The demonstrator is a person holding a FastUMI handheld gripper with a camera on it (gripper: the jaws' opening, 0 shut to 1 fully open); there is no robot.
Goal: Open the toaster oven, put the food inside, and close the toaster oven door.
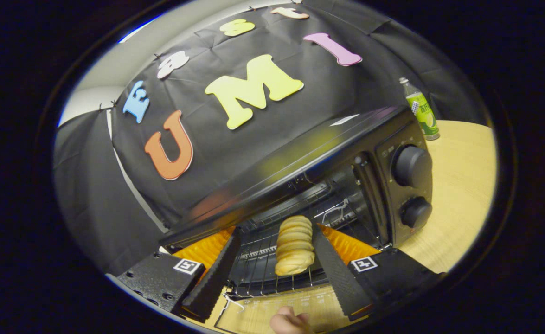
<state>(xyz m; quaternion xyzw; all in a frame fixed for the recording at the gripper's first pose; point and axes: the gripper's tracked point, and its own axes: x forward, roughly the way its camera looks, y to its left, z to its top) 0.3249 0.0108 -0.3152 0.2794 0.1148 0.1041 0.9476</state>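
**Bread on the rack, fingers clear**

The oven (pixel 300 185) stands open, its door (pixel 272 311) folded down flat toward us, and the bread (pixel 294 246) lies on the wire rack (pixel 258 269) just inside the mouth. The gripper (pixel 272 264) sits spread wide, one finger (pixel 214 273) well left of the bread, the other on its right, neither touching it. It holds nothing.

By my reading the food is in, so the step in hand is to back straight out along the rack line, keeping both fingers level so they don't clip the bread or snag the wires. Then the tool has to drop under the door's front lip and swing it up until it seats.

Watch the bread: it rests close to the rack's front edge, and a closing door could nudge it. A push deeper might pay off first.

A person's hand (pixel 291 321) shows at the door's near edge, right in the door's path. Two knobs (pixel 412 167) sit right of the opening; a green bottle (pixel 420 111) stands beyond on the table (pixel 458 195), well apart.
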